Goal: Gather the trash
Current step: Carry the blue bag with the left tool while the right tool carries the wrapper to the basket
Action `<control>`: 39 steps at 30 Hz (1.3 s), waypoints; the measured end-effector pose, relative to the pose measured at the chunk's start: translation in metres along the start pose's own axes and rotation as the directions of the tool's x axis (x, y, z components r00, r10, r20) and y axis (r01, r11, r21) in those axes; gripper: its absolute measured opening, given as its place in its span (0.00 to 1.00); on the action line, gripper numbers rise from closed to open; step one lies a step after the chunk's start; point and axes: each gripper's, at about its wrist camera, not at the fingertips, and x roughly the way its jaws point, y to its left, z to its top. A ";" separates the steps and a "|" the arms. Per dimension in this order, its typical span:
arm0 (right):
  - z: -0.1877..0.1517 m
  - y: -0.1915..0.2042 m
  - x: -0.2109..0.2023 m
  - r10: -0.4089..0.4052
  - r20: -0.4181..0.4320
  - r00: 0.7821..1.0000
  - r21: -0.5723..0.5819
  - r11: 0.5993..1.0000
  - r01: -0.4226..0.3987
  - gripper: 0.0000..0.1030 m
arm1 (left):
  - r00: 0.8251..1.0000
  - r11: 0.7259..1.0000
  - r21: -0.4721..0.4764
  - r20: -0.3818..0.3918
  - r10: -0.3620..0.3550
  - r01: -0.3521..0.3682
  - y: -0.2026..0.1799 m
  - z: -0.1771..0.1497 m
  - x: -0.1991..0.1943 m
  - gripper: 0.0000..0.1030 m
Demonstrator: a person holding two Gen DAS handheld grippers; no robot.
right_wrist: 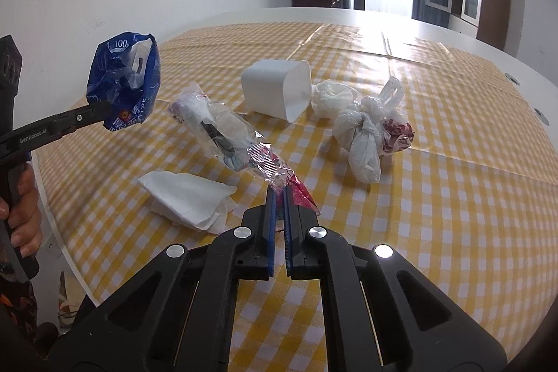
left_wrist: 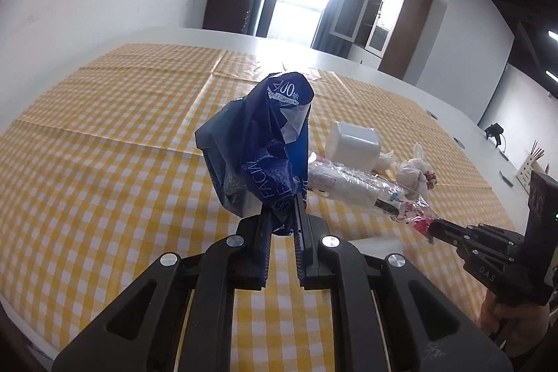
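My left gripper (left_wrist: 280, 215) is shut on a crumpled blue plastic wrapper (left_wrist: 258, 149) and holds it up above the table; the wrapper also shows in the right wrist view (right_wrist: 123, 81). My right gripper (right_wrist: 278, 192) is shut on the end of a long clear plastic wrapper (right_wrist: 223, 131) with white and red print, lifted off the cloth; it also shows in the left wrist view (left_wrist: 355, 185). A knotted white plastic bag (right_wrist: 369, 131), a white tissue wad (right_wrist: 329, 96) and a folded white napkin (right_wrist: 188, 201) lie on the checked cloth.
A white plastic bin (right_wrist: 279, 89) lies tipped on its side behind the clear wrapper, its mouth toward the right. The yellow checked tablecloth (right_wrist: 453, 197) covers a white table, whose edge runs at the left. A white wall stands behind.
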 end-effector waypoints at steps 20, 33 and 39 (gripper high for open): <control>-0.046 0.017 -0.065 0.022 0.138 0.990 0.088 0.996 -0.034 0.03 | 0.998 0.998 0.049 0.039 -0.053 0.051 -0.023 -0.060 -0.097 0.10; -0.099 0.038 -0.115 0.028 0.148 0.989 0.063 0.997 -0.037 0.03 | 0.994 0.991 0.084 0.043 -0.104 0.100 -0.040 -0.097 -0.157 0.11; -0.123 0.047 -0.144 0.036 0.166 0.986 0.045 0.998 -0.044 0.03 | 0.992 0.986 0.131 0.052 -0.113 0.106 -0.049 -0.120 -0.184 0.11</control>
